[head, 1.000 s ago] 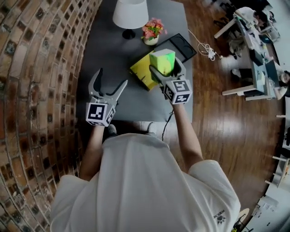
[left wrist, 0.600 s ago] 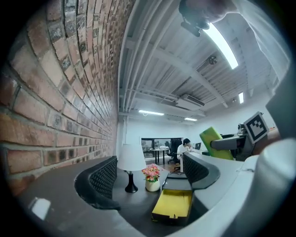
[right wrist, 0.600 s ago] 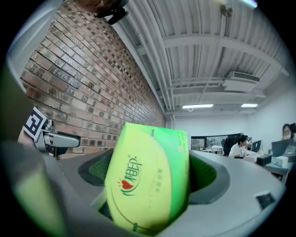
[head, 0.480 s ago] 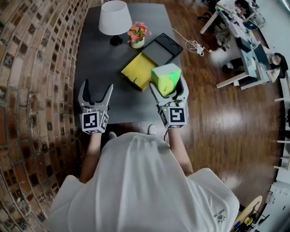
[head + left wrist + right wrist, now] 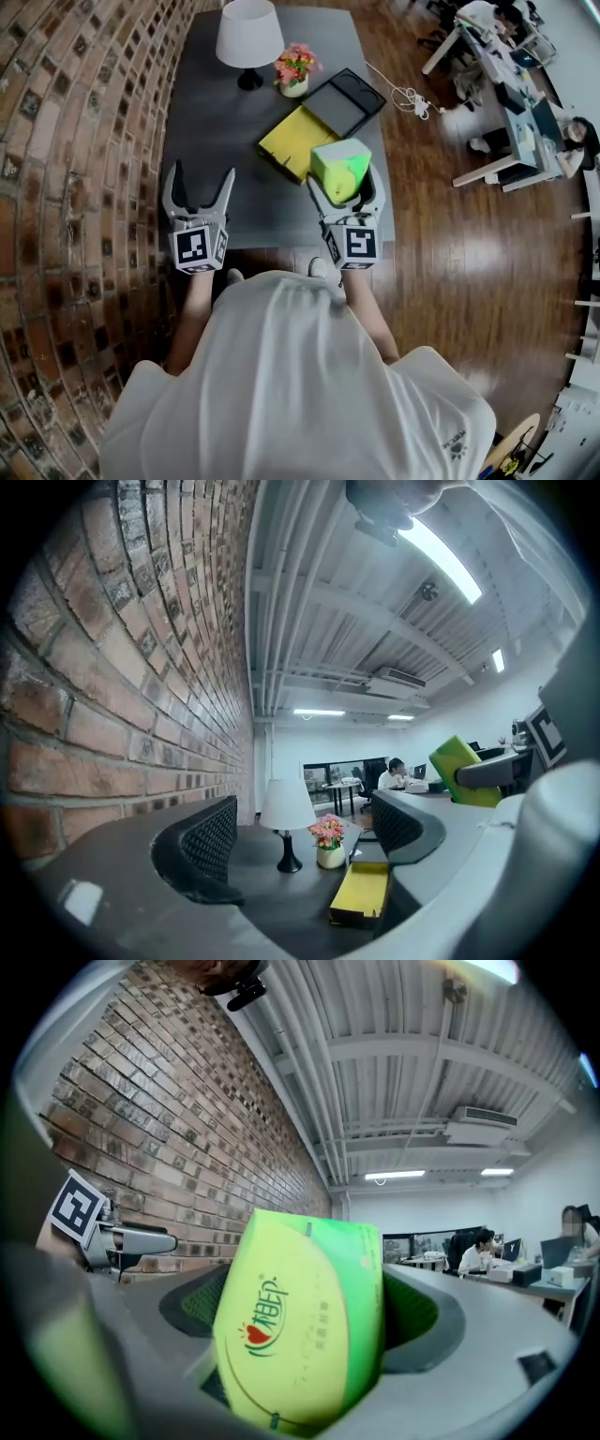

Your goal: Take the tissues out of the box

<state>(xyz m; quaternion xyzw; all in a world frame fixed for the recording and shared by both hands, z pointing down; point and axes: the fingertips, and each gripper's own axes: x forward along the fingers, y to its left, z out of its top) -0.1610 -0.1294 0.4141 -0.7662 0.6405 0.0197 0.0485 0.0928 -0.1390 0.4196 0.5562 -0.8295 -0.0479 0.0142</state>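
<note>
A green and yellow tissue pack (image 5: 339, 167) stands between the jaws of my right gripper (image 5: 345, 184), which is shut on it; the pack (image 5: 300, 1316) fills the right gripper view. It hangs over the near right part of the grey table (image 5: 211, 103). The yellow box (image 5: 293, 141) lies open on the table just beyond it, also seen low in the left gripper view (image 5: 364, 892). My left gripper (image 5: 201, 178) is open and empty, raised over the table's near left edge; nothing sits between its pads (image 5: 202, 841).
A white lamp (image 5: 249, 36), a small pot of pink flowers (image 5: 295, 68) and a black tray (image 5: 346, 98) stand at the table's far end. A brick wall (image 5: 66, 141) runs along the left. Wooden floor (image 5: 450, 244) and office desks (image 5: 511, 103) lie to the right.
Both grippers have drawn back toward the person. The tissue pack came with the right gripper, away from above the yellow box to the table's near edge.
</note>
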